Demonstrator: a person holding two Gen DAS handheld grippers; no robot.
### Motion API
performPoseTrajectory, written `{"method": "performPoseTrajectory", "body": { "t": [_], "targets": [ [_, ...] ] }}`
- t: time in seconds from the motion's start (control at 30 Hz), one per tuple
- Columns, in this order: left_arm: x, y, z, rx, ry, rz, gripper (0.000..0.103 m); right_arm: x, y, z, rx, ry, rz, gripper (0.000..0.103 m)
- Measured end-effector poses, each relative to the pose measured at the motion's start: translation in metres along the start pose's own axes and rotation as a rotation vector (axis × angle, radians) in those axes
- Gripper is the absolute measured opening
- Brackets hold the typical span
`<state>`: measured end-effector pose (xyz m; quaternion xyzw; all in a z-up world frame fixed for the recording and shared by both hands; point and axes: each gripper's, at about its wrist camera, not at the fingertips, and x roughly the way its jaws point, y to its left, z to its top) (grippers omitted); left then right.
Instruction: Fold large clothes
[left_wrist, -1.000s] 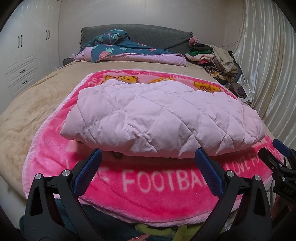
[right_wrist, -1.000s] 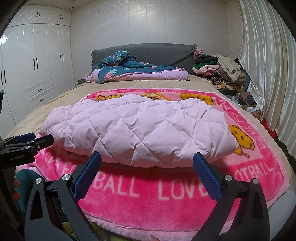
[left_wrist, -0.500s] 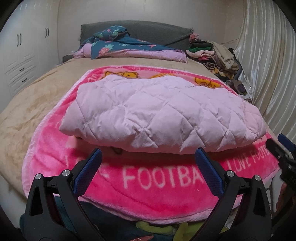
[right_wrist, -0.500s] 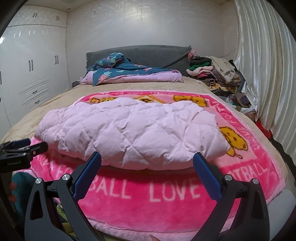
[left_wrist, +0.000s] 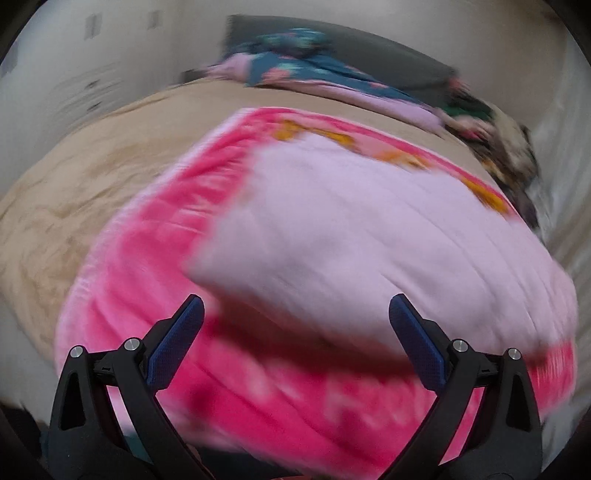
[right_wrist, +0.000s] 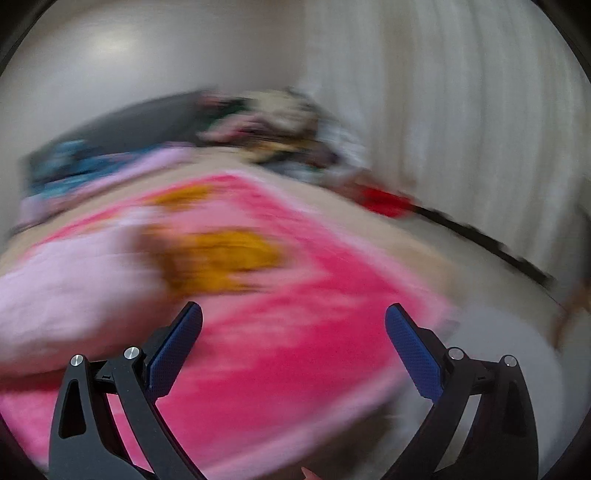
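A folded pale pink quilted garment (left_wrist: 369, 229) lies on a bright pink blanket (left_wrist: 147, 266) spread over the bed. Both now views are heavily motion-blurred. My left gripper (left_wrist: 295, 314) is open and empty, just in front of the garment's near left corner. In the right wrist view the garment (right_wrist: 62, 291) fills the left side and the pink blanket (right_wrist: 295, 314) with a yellow cartoon print (right_wrist: 221, 258) lies ahead. My right gripper (right_wrist: 293, 317) is open, hovering over the blanket to the right of the garment, holding nothing.
A beige bedspread (left_wrist: 74, 184) covers the bed. Folded bedding (left_wrist: 303, 74) lies by the grey headboard. A heap of clothes (left_wrist: 495, 136) sits at the far right. A white curtain (right_wrist: 461, 129) hangs along the right side, with something red (right_wrist: 384, 201) below it.
Both views have swung sharply and blurred. The left view tilts and has closed in on the garment's left side; the right view has swung right toward the curtain. Both grippers remain open.
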<state>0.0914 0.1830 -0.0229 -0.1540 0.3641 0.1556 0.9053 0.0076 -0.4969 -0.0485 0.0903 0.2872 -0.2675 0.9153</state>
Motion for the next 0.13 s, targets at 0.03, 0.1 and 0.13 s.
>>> {"method": "performPoseTrajectory", "body": {
  "t": [0.03, 0.1, 0.13],
  "targets": [
    [0.006, 0.015, 0.011, -0.03, -0.003, 0.026, 0.094, 0.029, -0.036, -0.002, 0.026, 0.042, -0.116, 0.099],
    [0.022, 0.06, 0.042, -0.091, -0.029, 0.095, 0.094, 0.07, -0.088, -0.006, 0.076, 0.131, -0.25, 0.099],
    [0.033, 0.088, 0.059, -0.121, -0.049, 0.155, 0.094, 0.092, -0.12, -0.01, 0.126, 0.188, -0.287, 0.099]
  ]
}}
